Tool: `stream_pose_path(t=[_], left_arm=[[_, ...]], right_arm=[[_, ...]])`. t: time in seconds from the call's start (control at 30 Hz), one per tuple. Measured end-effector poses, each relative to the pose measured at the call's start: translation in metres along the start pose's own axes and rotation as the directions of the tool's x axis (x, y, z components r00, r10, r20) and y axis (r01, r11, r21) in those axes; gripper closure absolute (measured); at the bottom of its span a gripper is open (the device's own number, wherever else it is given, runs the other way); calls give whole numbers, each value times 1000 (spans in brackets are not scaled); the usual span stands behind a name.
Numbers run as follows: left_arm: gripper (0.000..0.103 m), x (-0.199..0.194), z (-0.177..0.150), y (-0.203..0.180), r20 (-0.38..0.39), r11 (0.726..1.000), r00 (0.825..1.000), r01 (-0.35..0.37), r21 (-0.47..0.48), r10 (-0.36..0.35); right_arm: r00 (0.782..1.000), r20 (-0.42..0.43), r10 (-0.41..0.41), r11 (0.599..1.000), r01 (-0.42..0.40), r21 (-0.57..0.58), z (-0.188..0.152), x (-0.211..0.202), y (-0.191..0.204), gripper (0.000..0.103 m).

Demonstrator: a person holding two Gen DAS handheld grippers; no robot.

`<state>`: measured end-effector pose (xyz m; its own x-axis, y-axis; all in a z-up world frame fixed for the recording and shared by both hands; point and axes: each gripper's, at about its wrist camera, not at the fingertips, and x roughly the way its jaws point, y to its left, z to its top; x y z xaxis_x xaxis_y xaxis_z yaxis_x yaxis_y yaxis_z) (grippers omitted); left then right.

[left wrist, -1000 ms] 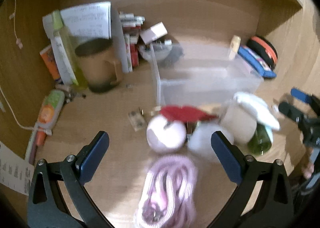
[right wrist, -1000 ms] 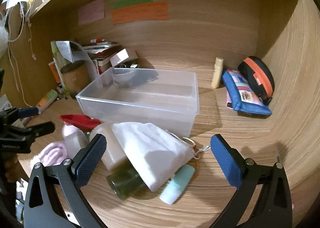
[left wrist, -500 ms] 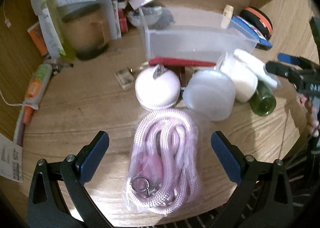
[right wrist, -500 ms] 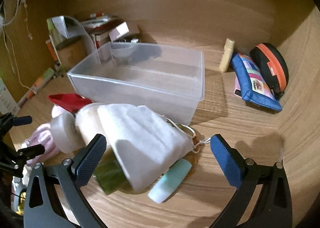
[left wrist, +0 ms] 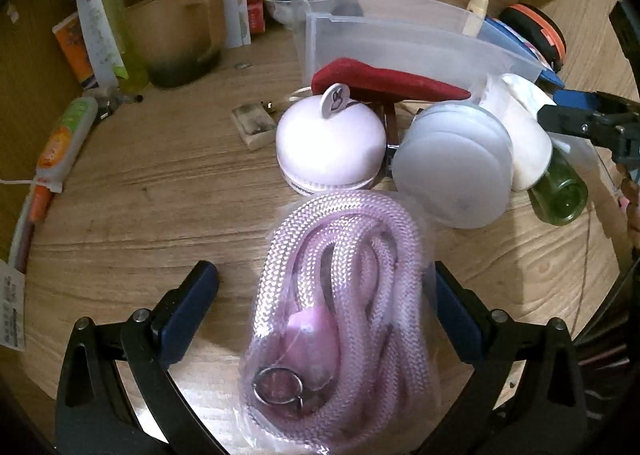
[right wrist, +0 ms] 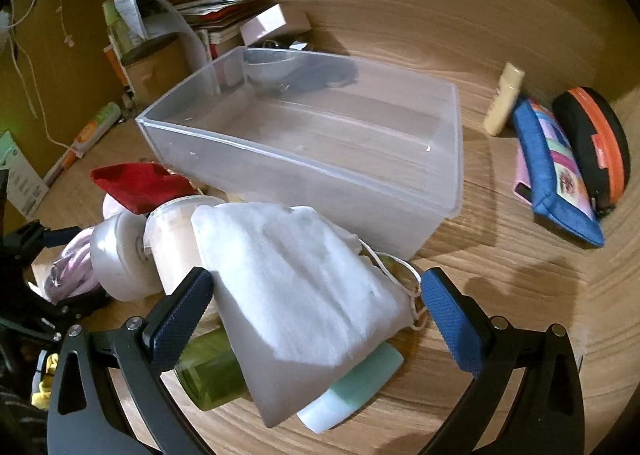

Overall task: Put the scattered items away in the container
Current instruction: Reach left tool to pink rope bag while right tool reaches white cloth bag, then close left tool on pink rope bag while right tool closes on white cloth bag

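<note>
Both pairs of jaws stand spread wide with nothing gripped. On the left gripper [left wrist: 320,295] they straddle a bagged coil of pink rope [left wrist: 340,315] lying on the wooden desk [left wrist: 152,191], a metal ring showing at its near end. On the right gripper [right wrist: 316,307] they flank a white drawstring pouch [right wrist: 296,279], which lies draped over a green glass bottle [right wrist: 212,371] and a mint-coloured tube [right wrist: 352,387].

Beyond the pouch sits the clear plastic container [right wrist: 456,159], open-topped with nothing inside it. Crowded against its near wall are a red cloth item [right wrist: 140,183], a white round brush [left wrist: 332,151] with a rabbit tab, a frosted round lid [left wrist: 452,167] and a cream jar [right wrist: 176,239], all touching or overlapping one another between the rope and the bin.

Off to the right of the container lie a cream tube [right wrist: 504,99], a blue patterned pouch [right wrist: 556,175] and a black-and-orange case [right wrist: 596,143], near each other. Behind the container on the left stand a brown mug [left wrist: 176,35], a yellow-green bottle [left wrist: 116,19], papers and stacked books [right wrist: 216,19]. An orange-and-green tube [left wrist: 60,143] lies by the desk's left edge.
</note>
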<state>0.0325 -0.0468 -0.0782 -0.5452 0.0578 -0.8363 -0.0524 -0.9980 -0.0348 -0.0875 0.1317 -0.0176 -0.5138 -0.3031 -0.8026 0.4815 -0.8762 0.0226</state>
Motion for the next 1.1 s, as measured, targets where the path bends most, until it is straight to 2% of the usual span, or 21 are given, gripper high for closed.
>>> stream_pose_path(t=[0.13,0.3,0.4,0.5,0.6,0.8,0.9,1.0,1.1], left_arm=[[2,0,-2,-5,23,1000,1000,-12,16,11],[28,-7,-5,-13,60,998,998,4,60,-8],[30,-7,-3,-14,65,998,998,10,64,-14],[34,-7,-2,-16,70,998,997,9,60,-14],[35,-6,1,-15,75,999,997,16,47,-20],[35,-6,1,-9,73,999,997,4,32,-6],[34,-6,0,-7,69,999,998,-6,36,4],[26,-5,1,-8,62,999,998,-6,44,3],[26,-5,-1,-8,68,999,998,-1,47,-2]], right_arm=[[997,-37,65,998,-65,-4,5,7,-6,0],[990,-78,114,993,-117,-32,11,15,-11,0],[988,-102,114,991,-120,-55,15,21,-14,0],[974,-144,172,983,-180,-39,17,30,-20,0],[966,-167,197,979,-204,-27,18,35,-25,1],[961,-232,150,985,-164,-43,11,52,-27,1],[956,-257,141,986,-159,-50,9,64,-24,5],[964,-244,102,987,-128,-93,9,64,-17,9],[970,-226,86,986,-116,-120,7,60,-11,20]])
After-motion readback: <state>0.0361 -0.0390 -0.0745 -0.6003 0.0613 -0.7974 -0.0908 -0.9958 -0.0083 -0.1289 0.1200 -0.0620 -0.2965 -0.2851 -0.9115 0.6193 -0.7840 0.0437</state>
